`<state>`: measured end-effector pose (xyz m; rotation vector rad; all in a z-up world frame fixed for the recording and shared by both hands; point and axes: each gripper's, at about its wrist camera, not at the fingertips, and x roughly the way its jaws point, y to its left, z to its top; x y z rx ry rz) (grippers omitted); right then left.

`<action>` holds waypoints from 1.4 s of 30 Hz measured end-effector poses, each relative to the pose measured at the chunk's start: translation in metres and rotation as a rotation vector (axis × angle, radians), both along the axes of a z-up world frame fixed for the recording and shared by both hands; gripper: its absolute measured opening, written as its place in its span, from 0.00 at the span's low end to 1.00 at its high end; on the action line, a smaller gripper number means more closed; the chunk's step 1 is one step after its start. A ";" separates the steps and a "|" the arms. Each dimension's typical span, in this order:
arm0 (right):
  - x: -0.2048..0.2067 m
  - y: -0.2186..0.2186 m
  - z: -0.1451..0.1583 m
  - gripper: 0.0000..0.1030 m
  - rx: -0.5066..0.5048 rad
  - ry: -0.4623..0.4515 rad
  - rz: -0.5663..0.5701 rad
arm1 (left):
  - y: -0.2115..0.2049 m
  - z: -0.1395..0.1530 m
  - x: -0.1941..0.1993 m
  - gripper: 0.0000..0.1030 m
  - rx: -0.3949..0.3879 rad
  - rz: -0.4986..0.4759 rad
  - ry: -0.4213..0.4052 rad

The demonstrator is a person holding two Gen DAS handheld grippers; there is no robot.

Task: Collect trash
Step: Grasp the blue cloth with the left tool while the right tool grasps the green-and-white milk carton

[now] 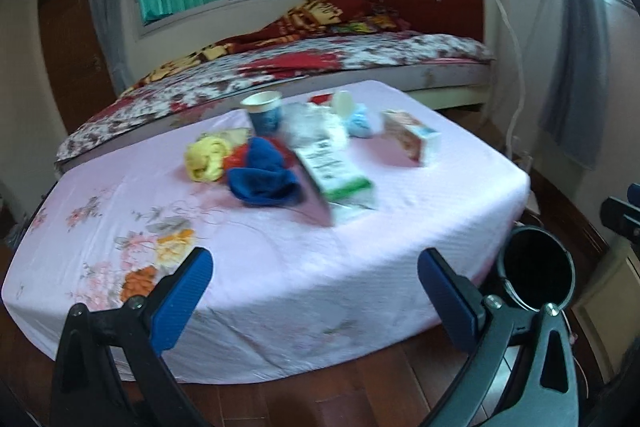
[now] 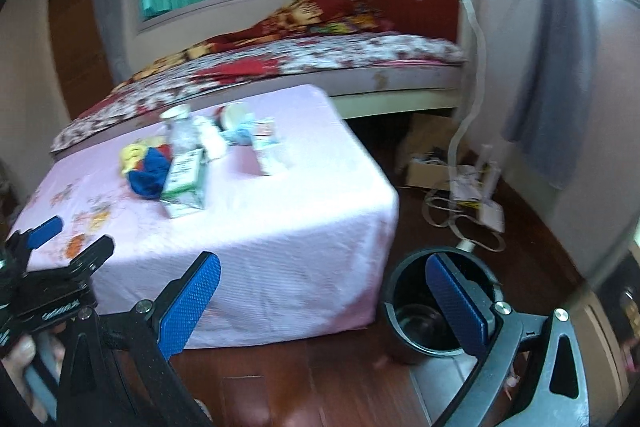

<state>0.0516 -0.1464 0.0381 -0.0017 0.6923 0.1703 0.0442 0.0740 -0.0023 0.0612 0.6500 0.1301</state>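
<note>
A low table with a pink cloth (image 1: 260,267) holds a heap of trash: a paper cup (image 1: 264,111), a green-and-white carton (image 1: 336,167), a small pink box (image 1: 412,135), crumpled blue (image 1: 260,175) and yellow (image 1: 206,155) pieces, and clear plastic (image 1: 316,123). A black bin (image 1: 536,275) stands on the floor at the table's right corner; it also shows in the right wrist view (image 2: 424,323). My left gripper (image 1: 316,271) is open and empty before the table's near edge. My right gripper (image 2: 324,283) is open and empty, near the bin.
A bed (image 1: 320,67) with a floral cover and red headboard lies behind the table. A cardboard box (image 2: 432,163), cables and a white device (image 2: 492,215) lie on the wooden floor at the right. Grey curtains (image 2: 556,67) hang by the wall.
</note>
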 end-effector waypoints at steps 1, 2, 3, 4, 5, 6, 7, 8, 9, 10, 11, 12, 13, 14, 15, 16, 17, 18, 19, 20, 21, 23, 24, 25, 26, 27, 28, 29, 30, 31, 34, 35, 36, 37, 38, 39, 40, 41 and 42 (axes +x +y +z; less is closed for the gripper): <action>0.008 0.008 -0.001 1.00 -0.005 0.002 0.016 | 0.007 -0.001 0.004 1.00 -0.004 0.011 0.001; 0.021 0.017 -0.003 1.00 -0.006 0.011 0.038 | 0.015 -0.002 0.008 1.00 -0.004 0.025 0.004; 0.026 0.019 -0.004 1.00 -0.003 0.015 0.047 | 0.023 -0.004 0.013 1.00 -0.007 0.033 0.010; 0.040 0.027 -0.007 1.00 0.000 0.026 0.066 | 0.029 -0.006 0.018 1.00 -0.017 0.036 0.016; 0.049 0.031 -0.010 1.00 0.002 0.036 0.076 | 0.035 -0.009 0.022 1.00 -0.034 0.043 0.019; 0.056 0.033 -0.012 1.00 0.005 0.043 0.083 | 0.042 -0.011 0.026 1.00 -0.054 0.053 0.015; 0.065 0.038 -0.015 1.00 0.009 0.047 0.092 | 0.048 -0.013 0.031 1.00 -0.072 0.065 0.004; 0.076 0.044 -0.019 0.98 0.009 0.050 0.098 | 0.052 -0.015 0.034 1.00 -0.077 0.075 -0.001; 0.085 0.047 -0.023 0.97 0.006 0.057 0.102 | 0.057 -0.017 0.039 1.00 -0.083 0.088 0.002; 0.093 0.052 -0.026 0.95 0.001 0.060 0.109 | 0.061 -0.020 0.045 1.00 -0.090 0.097 0.005; 0.098 0.055 -0.028 0.93 -0.004 0.062 0.114 | 0.064 -0.022 0.050 1.00 -0.094 0.104 0.010; 0.102 0.057 -0.031 0.92 -0.009 0.064 0.119 | 0.067 -0.025 0.056 0.99 -0.103 0.110 0.026; 0.110 0.061 -0.035 0.91 -0.016 0.070 0.126 | 0.070 -0.028 0.061 0.99 -0.111 0.112 0.038; 0.113 0.064 -0.036 0.88 -0.010 0.073 0.133 | 0.072 -0.030 0.065 0.99 -0.108 0.120 0.046; 0.115 0.067 -0.037 0.87 0.007 0.076 0.148 | 0.074 -0.033 0.069 0.99 -0.096 0.133 0.053; 0.116 0.073 -0.038 0.87 0.018 0.075 0.170 | 0.075 -0.035 0.072 0.99 -0.092 0.136 0.057; 0.117 0.084 -0.040 0.87 0.003 0.070 0.197 | 0.079 -0.035 0.074 0.99 -0.096 0.134 0.055; 0.118 0.094 -0.043 0.87 -0.013 0.069 0.217 | 0.082 -0.037 0.075 0.99 -0.097 0.137 0.051; 0.119 0.107 -0.048 0.85 -0.016 0.073 0.252 | 0.086 -0.039 0.076 0.99 -0.097 0.142 0.051; 0.121 0.116 -0.052 0.82 -0.010 0.080 0.276 | 0.089 -0.041 0.077 0.99 -0.096 0.149 0.053; 0.123 0.124 -0.056 0.79 -0.004 0.092 0.296 | 0.094 -0.044 0.078 0.99 -0.098 0.149 0.057; 0.129 0.139 -0.063 0.75 0.012 0.106 0.331 | 0.101 -0.049 0.079 0.99 -0.095 0.155 0.067; 0.132 0.149 -0.068 0.75 0.012 0.110 0.344 | 0.105 -0.051 0.079 0.99 -0.096 0.155 0.072; 0.136 0.157 -0.071 0.74 0.016 0.116 0.357 | 0.109 -0.053 0.080 0.99 -0.096 0.156 0.076; 0.139 0.163 -0.074 0.74 0.024 0.122 0.369 | 0.113 -0.054 0.081 0.99 -0.095 0.160 0.080; 0.143 0.170 -0.078 0.74 0.029 0.129 0.379 | 0.115 -0.055 0.082 0.99 -0.098 0.160 0.083; 0.149 0.178 -0.082 0.74 0.028 0.140 0.392 | 0.117 -0.056 0.084 0.99 -0.099 0.161 0.084; 0.154 0.185 -0.087 0.74 0.024 0.149 0.399 | 0.119 -0.056 0.085 0.99 -0.101 0.160 0.084; 0.159 0.190 -0.090 0.74 0.020 0.155 0.402 | 0.119 -0.056 0.088 0.99 -0.107 0.155 0.084; 0.167 0.196 -0.094 0.73 0.014 0.164 0.402 | 0.120 -0.056 0.090 0.99 -0.112 0.151 0.083; 0.183 0.198 -0.097 0.58 0.021 0.182 0.393 | 0.118 -0.055 0.099 0.99 -0.126 0.132 0.075; 0.188 0.196 -0.097 0.58 0.026 0.180 0.387 | 0.118 -0.055 0.104 0.99 -0.131 0.124 0.071; 0.191 0.194 -0.096 0.58 0.024 0.178 0.384 | 0.116 -0.055 0.110 0.98 -0.138 0.113 0.064; 0.195 0.193 -0.096 0.58 0.018 0.176 0.382 | 0.115 -0.055 0.115 0.98 -0.142 0.105 0.061; 0.200 0.191 -0.096 0.58 0.008 0.173 0.379 | 0.113 -0.055 0.122 0.96 -0.144 0.096 0.060; 0.203 0.189 -0.097 0.58 0.000 0.171 0.375 | 0.112 -0.056 0.130 0.95 -0.146 0.091 0.062; 0.207 0.187 -0.097 0.58 0.001 0.173 0.375 | 0.112 -0.057 0.137 0.94 -0.153 0.085 0.063; 0.211 0.185 -0.097 0.58 0.001 0.170 0.381 | 0.112 -0.058 0.146 0.92 -0.166 0.079 0.065; 0.212 0.184 -0.097 0.58 -0.006 0.167 0.381 | 0.112 -0.059 0.151 0.91 -0.176 0.076 0.070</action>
